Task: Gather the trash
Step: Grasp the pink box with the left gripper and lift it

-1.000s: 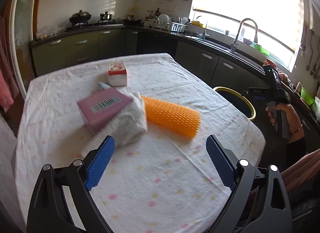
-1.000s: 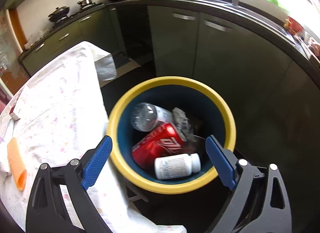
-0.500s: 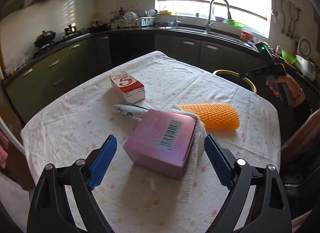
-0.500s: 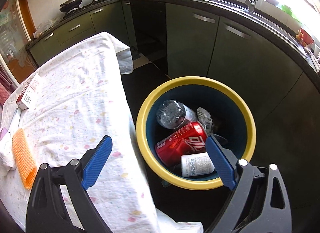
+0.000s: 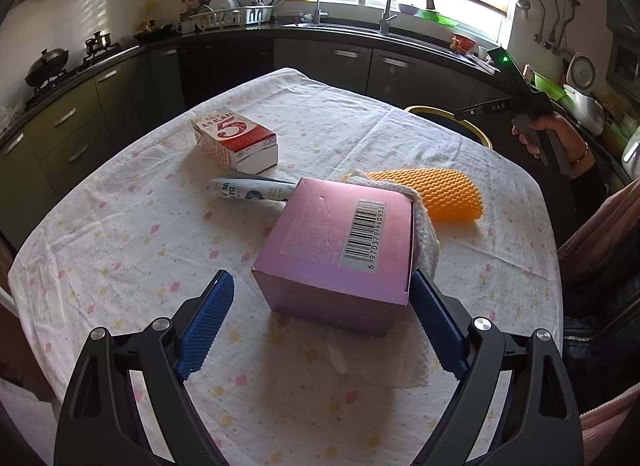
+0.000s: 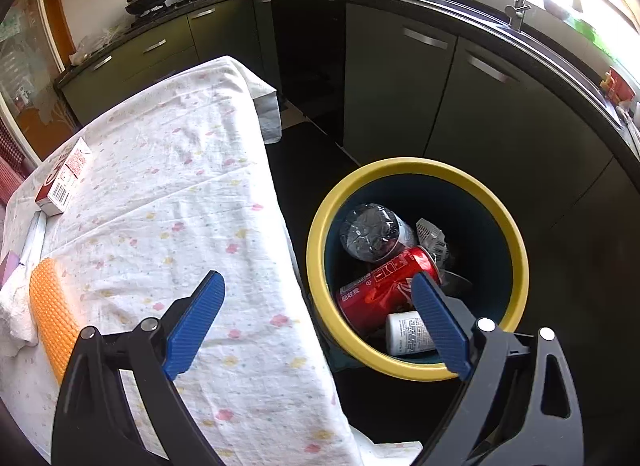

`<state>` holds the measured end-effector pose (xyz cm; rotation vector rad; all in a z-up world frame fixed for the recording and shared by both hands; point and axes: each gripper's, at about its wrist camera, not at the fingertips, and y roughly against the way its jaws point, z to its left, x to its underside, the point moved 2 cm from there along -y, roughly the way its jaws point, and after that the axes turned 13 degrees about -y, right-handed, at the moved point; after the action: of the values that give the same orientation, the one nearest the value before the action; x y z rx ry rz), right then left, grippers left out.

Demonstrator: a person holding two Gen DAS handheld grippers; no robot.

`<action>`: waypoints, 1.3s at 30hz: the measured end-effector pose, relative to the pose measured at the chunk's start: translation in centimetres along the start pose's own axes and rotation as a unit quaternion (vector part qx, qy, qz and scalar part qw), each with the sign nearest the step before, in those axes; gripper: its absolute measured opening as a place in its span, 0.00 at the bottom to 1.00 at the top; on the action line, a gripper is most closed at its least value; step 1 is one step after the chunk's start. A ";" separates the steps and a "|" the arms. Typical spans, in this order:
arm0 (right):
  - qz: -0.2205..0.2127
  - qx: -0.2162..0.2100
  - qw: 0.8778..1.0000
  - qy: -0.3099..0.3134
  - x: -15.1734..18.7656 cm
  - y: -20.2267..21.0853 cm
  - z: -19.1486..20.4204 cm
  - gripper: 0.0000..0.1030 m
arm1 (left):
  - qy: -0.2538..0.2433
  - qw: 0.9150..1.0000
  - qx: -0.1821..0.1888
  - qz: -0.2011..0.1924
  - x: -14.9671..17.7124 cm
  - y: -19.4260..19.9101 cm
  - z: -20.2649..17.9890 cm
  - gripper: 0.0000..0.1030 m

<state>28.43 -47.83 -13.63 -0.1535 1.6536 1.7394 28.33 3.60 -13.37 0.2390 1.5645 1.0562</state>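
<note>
Tablecloth (image 5: pixel 120 250) bears pink box (image 5: pixel 340 242), barcode end facing wide-open left tool (image 5: pixel 320 326); right tool (image 6: pixel 320 322) released.

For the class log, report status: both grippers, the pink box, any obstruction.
Left gripper open, straddling pink box, no grip. Right gripper open, empty. Box sits on paper towel; tube behind.

Between my left jaws, the pink box (image 5: pixel 340 254) hides most of the white paper towel (image 5: pixel 426 244) beneath it, and past it one end of the tube (image 5: pixel 250 189). Beyond my right-hand finger there, the table covers all but an arc of the bin's yellow rim (image 5: pixel 444 113).

My right jaws' right-hand finger (image 6: pixel 438 326) covers part of the white bottle (image 6: pixel 404 332) and red can (image 6: pixel 380 290). Left of them, the frame edge cuts off the orange mesh sleeve (image 6: pixel 50 306).
</note>
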 end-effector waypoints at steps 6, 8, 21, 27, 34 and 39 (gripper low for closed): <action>0.004 0.002 1.000 0.002 0.0 -0.2 0.6 0.87 | -0.023 1.000 0.010 -0.005 -0.7 -0.9 0.0 0.85; 0.005 0.001 1.000 0.004 0.1 -0.3 0.8 0.87 | -0.028 1.000 0.013 -0.007 -1.0 -1.1 -0.1 0.85; 0.018 -0.025 0.999 0.010 0.7 -0.6 1.4 0.87 | -0.030 0.999 -0.005 -0.023 -1.6 -1.4 -2.5 0.79; 0.012 -0.042 0.999 0.010 1.3 0.5 0.8 0.87 | -0.004 0.999 -0.050 -0.019 -2.0 -1.3 -2.9 0.78; -0.005 -0.062 0.998 -0.006 1.2 2.4 -0.7 0.87 | 0.011 0.990 -0.137 -0.020 -3.1 2.3 -4.1 0.76; -0.008 -0.075 0.997 -0.012 1.4 2.9 -1.7 0.87 | 0.007 0.982 -0.186 -0.022 -4.6 5.5 -5.8 0.76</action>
<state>25.11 -48.53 -12.29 -0.2145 1.4992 1.8458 22.56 0.88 -6.73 -0.0587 1.3465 1.2924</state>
